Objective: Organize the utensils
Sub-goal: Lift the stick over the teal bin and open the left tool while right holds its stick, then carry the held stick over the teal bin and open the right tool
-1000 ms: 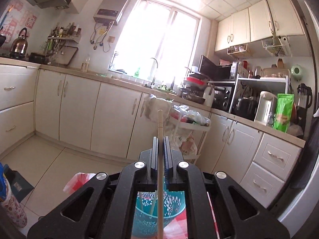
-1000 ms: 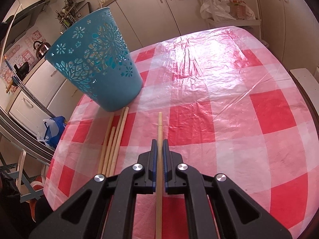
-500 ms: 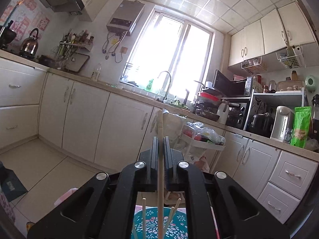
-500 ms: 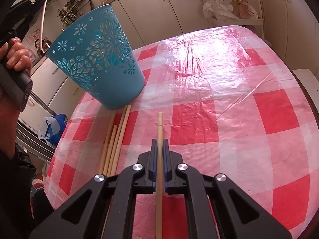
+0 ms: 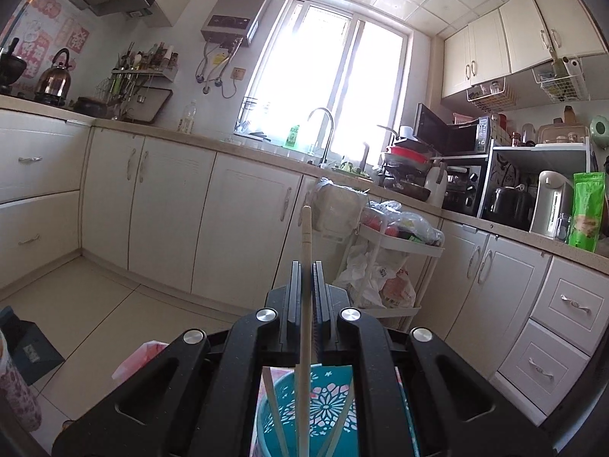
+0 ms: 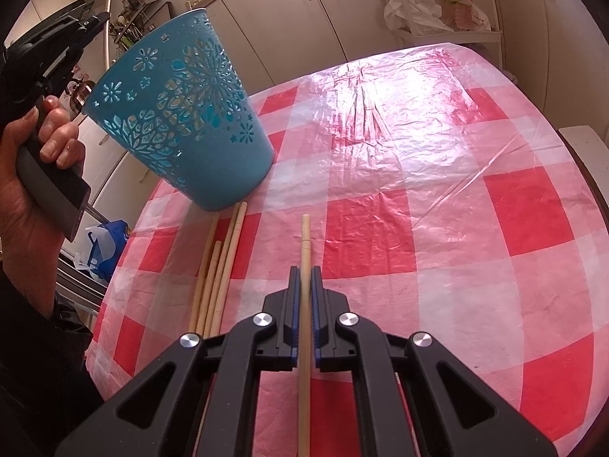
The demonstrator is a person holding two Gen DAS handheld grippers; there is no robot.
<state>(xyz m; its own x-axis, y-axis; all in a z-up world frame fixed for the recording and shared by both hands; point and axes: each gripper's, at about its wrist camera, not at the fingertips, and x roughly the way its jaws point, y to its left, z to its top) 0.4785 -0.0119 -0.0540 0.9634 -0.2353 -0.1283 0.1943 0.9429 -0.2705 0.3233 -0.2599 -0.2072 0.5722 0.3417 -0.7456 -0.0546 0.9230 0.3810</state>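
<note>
My left gripper (image 5: 306, 270) is shut on a wooden chopstick (image 5: 306, 236) and holds it upright above the blue cut-out basket (image 5: 327, 400), where two chopsticks (image 5: 272, 400) lean inside. In the right wrist view the left gripper (image 6: 97, 21) is up at the far left, above the basket's (image 6: 182, 114) rim. My right gripper (image 6: 304, 278) is shut on another chopstick (image 6: 304, 240), held low over the red-and-white checked tablecloth (image 6: 437, 190). Three loose chopsticks (image 6: 217, 266) lie on the cloth in front of the basket.
The round table's edge (image 6: 593, 175) curves at the right. Kitchen cabinets (image 5: 171, 209) and a white trolley with bags (image 5: 388, 251) stand beyond the table. A blue bag (image 6: 104, 243) sits on the floor at left.
The left gripper has come closer to the basket with its chopstick, and its view has tipped down a little. The right gripper has held still.
</note>
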